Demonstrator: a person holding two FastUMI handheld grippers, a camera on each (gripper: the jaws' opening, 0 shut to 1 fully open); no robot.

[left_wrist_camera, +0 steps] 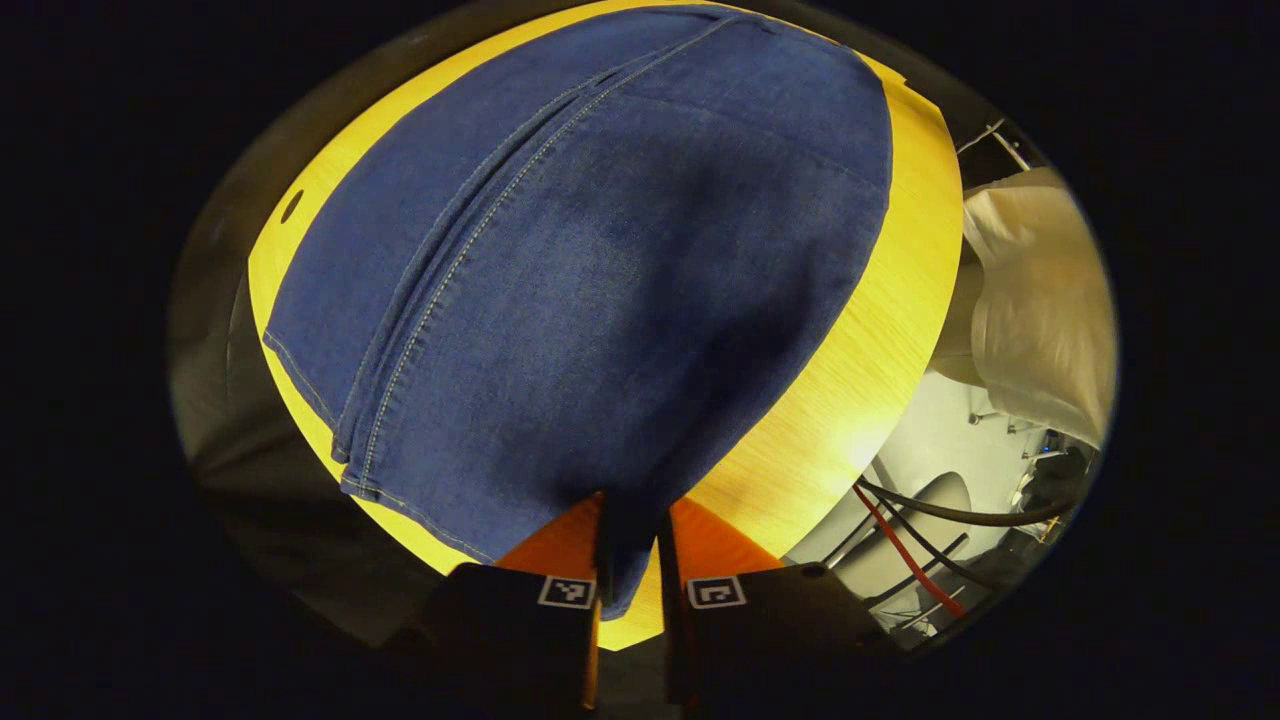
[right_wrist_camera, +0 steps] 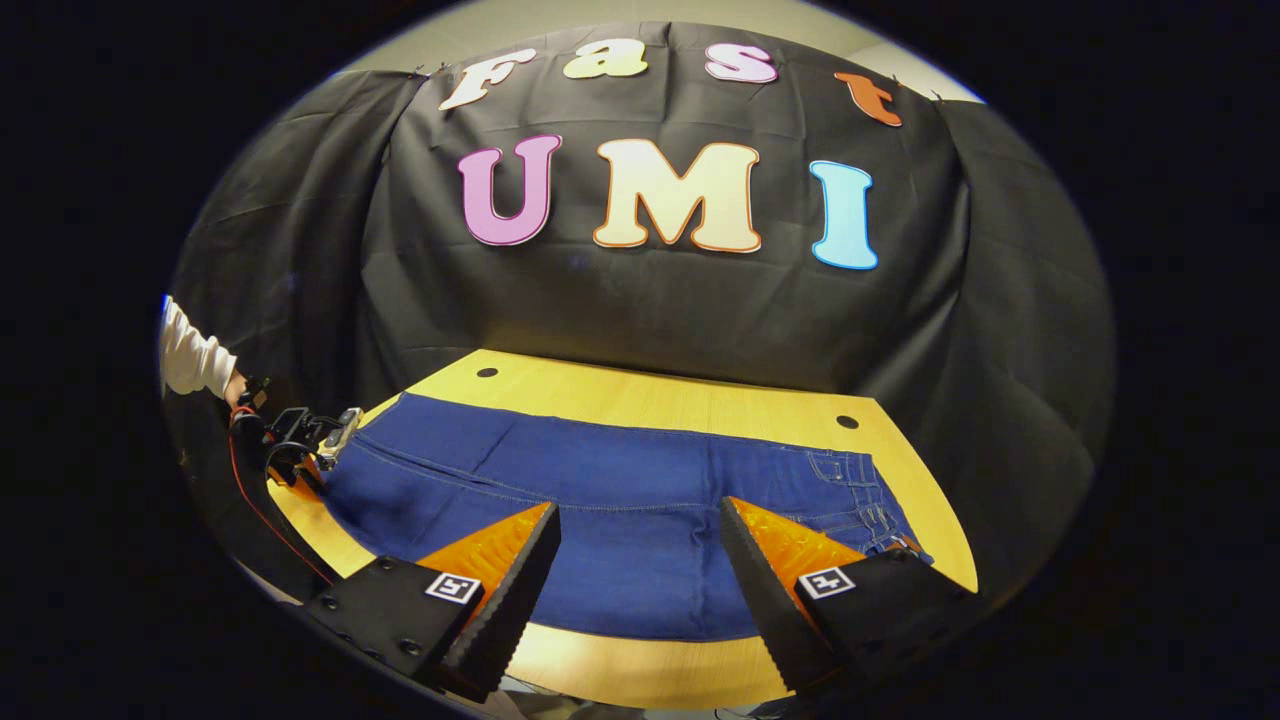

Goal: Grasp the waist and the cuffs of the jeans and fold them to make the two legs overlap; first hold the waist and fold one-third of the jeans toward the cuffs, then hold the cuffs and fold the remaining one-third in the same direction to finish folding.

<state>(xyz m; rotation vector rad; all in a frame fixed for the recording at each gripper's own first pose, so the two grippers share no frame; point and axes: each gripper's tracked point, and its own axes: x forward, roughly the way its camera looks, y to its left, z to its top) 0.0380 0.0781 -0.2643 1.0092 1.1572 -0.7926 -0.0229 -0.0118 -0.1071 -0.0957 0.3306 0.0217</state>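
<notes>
So the jeans [right_wrist_camera: 620, 520] are lying flat across the yellow counter [right_wrist_camera: 680, 400], legs already stacked one on the other, waist off toward the right claw's right finger and the cuff end way over on its left. The left claw [left_wrist_camera: 632, 560] has its fingers pressed close with a bit of denim pinched between them, right at the cuff edge in front of it, and you can see it from the right gripper view too, held by a hand in a white sleeve [right_wrist_camera: 190, 355]. The right claw [right_wrist_camera: 640, 560] is spread wide, hovering above the near edge of the jeans and touching nothing. My worry: the first fold is supposed to start from the waist, and the open claw sits nearer mid-leg than the waistband, so closing here would probably grab the wrong spot and give a lopsided third. Also, if it only catches the top layer, the legs could slide apart. And if the left claw tugs while pinching, the whole thing may drag across the counter.
</notes>
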